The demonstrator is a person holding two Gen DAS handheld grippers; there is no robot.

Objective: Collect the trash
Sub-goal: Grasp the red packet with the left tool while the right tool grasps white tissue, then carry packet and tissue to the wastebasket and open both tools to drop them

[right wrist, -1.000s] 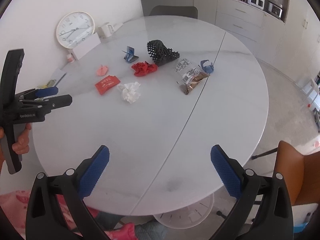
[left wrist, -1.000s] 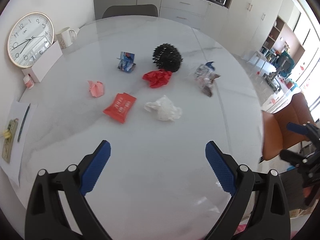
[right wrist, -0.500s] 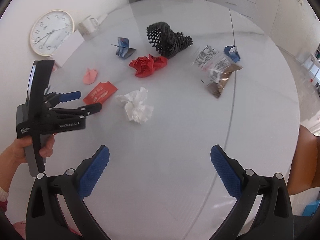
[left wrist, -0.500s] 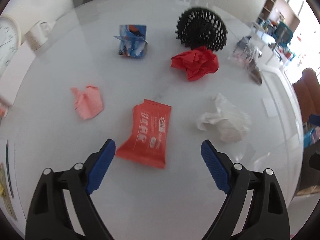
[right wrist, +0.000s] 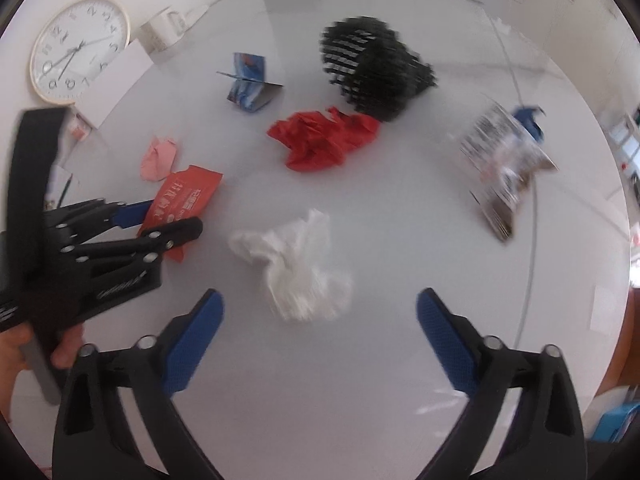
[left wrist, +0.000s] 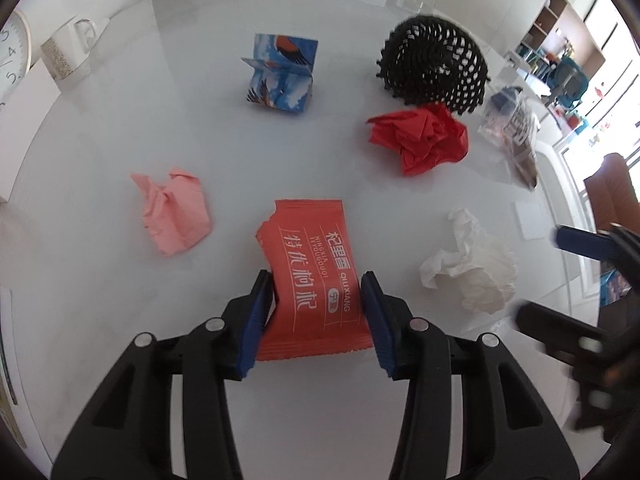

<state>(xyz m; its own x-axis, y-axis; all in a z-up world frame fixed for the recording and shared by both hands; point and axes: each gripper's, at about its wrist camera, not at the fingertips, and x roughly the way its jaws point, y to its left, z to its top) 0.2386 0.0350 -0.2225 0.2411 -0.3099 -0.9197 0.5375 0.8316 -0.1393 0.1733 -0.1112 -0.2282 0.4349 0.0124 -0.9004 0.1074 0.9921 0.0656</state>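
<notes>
A flat red snack wrapper (left wrist: 308, 264) lies on the white round table (left wrist: 120, 320). My left gripper (left wrist: 316, 312) straddles its near end, jaws closing, and both blue pads touch its side edges. In the right wrist view the wrapper (right wrist: 188, 192) bows upward between the left gripper's (right wrist: 168, 220) fingers. A crumpled white tissue (right wrist: 296, 264) lies just ahead of my right gripper (right wrist: 318, 300). Its jaws are wide, closing slightly, with the tissue's near end between the tips and untouched. The right gripper (left wrist: 568, 284) shows blurred beside the tissue (left wrist: 472, 272).
Pink crumpled paper (left wrist: 172, 212), red crumpled paper (left wrist: 420, 140), a blue printed folded carton (left wrist: 280, 76) and a clear snack bag (right wrist: 504, 160) lie farther out. A black mesh basket (left wrist: 432, 68) lies on its side. A mug (left wrist: 68, 52) and clock (right wrist: 76, 48) stand far left.
Both grippers came down and forward over the table. The left one closed from wide open onto the red wrapper's sides. The right one arrived at the white tissue.
</notes>
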